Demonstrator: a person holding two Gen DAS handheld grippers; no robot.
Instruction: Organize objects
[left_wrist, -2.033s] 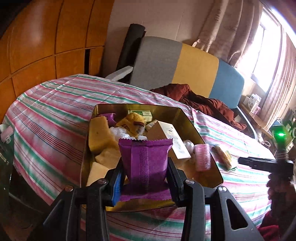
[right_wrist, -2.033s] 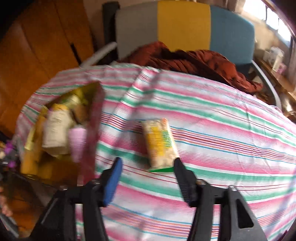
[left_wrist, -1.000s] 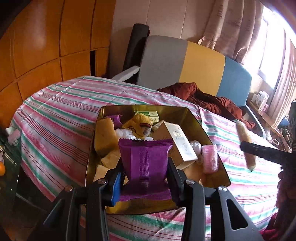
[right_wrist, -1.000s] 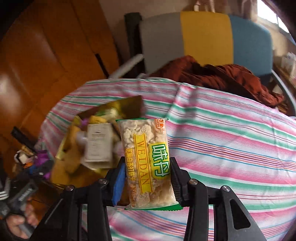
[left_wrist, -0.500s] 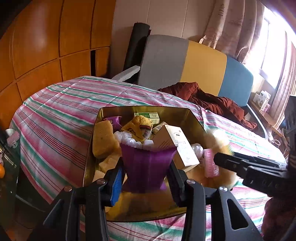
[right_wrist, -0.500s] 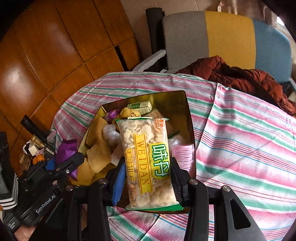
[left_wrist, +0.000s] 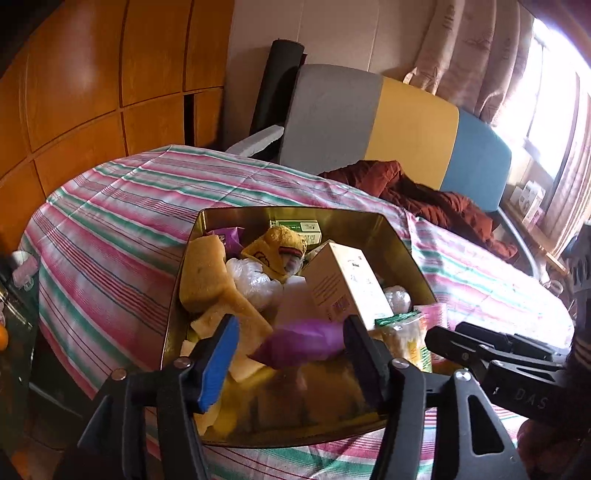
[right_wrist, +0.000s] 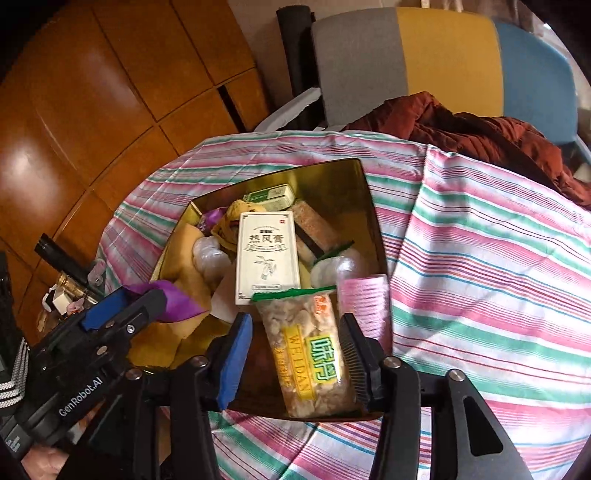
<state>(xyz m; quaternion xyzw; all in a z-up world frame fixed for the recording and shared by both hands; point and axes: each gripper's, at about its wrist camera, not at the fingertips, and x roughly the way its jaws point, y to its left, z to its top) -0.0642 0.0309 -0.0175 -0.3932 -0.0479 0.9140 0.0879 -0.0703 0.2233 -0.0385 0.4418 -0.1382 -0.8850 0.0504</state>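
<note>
A gold metal tin (left_wrist: 395, 236) (right_wrist: 364, 192) full of snacks and boxes sits on the striped tablecloth. My left gripper (left_wrist: 291, 345) is open over the tin's near end; the purple snack packet (left_wrist: 301, 343) lies loose and blurred between its fingers, dropping into the tin. It also shows in the right wrist view (right_wrist: 170, 299). My right gripper (right_wrist: 295, 354) is open too; the yellow rice-cracker packet (right_wrist: 314, 354) (left_wrist: 404, 341) lies between its fingers at the tin's near right corner. The jaws stand apart from it.
In the tin are a white medicine box (right_wrist: 267, 254), yellow sponges (left_wrist: 205, 273), a green box (left_wrist: 295, 227) and a pink roll (right_wrist: 364, 306). A grey, yellow and blue chair (left_wrist: 388, 129) holds a rust-red garment (left_wrist: 424, 195). Wooden panels (left_wrist: 92, 92) stand left.
My left gripper opened and let the purple packet go into the tin. My right gripper carried the rice-cracker packet over the tin, lowered it and opened.
</note>
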